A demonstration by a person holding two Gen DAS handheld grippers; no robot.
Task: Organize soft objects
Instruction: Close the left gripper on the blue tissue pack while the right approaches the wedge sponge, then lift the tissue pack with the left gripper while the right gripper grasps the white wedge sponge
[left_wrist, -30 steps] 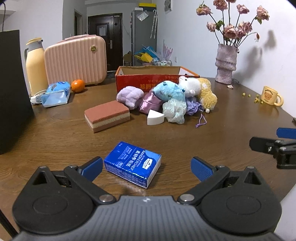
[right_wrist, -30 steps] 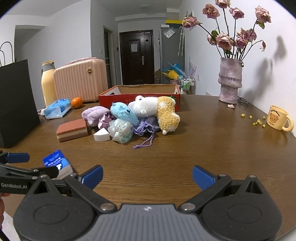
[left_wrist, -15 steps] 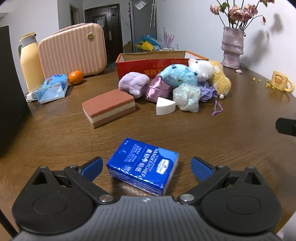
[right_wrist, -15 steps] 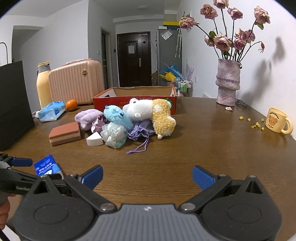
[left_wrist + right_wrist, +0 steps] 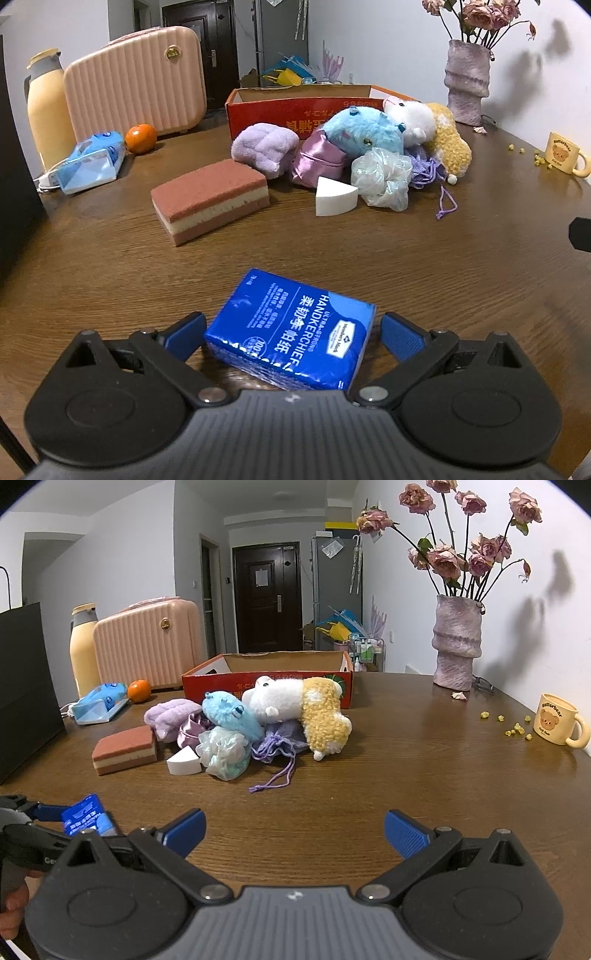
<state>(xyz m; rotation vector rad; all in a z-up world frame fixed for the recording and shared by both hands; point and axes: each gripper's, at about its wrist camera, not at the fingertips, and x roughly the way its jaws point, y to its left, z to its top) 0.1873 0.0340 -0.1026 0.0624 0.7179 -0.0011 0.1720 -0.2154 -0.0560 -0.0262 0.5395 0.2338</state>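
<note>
A blue tissue pack point(image 5: 291, 334) lies on the wooden table between the fingers of my open left gripper point(image 5: 291, 332), with small gaps at both pads. The same tissue pack point(image 5: 86, 816) shows at the lower left of the right wrist view, beside the left gripper's fingers point(image 5: 40, 810). My right gripper point(image 5: 295, 830) is open over bare table, holding nothing. Farther back lies a heap of soft things: a brown sponge point(image 5: 210, 195), a white wedge sponge point(image 5: 336, 195), a purple plush point(image 5: 264, 146), a blue plush point(image 5: 362, 129), a white and yellow plush point(image 5: 306, 709). Behind them stands an open red cardboard box point(image 5: 269, 679).
A pink case point(image 5: 136, 96), a yellow flask point(image 5: 48, 114), an orange point(image 5: 140, 138) and a blue wipes pack point(image 5: 92, 162) sit at the back left. A black bag point(image 5: 26, 686) stands far left. A vase of flowers point(image 5: 458, 642) and a bear mug point(image 5: 557, 723) stand right.
My left gripper has moved forward and down, so the tissue pack now sits between its fingers instead of ahead of them. The right gripper has barely shifted.
</note>
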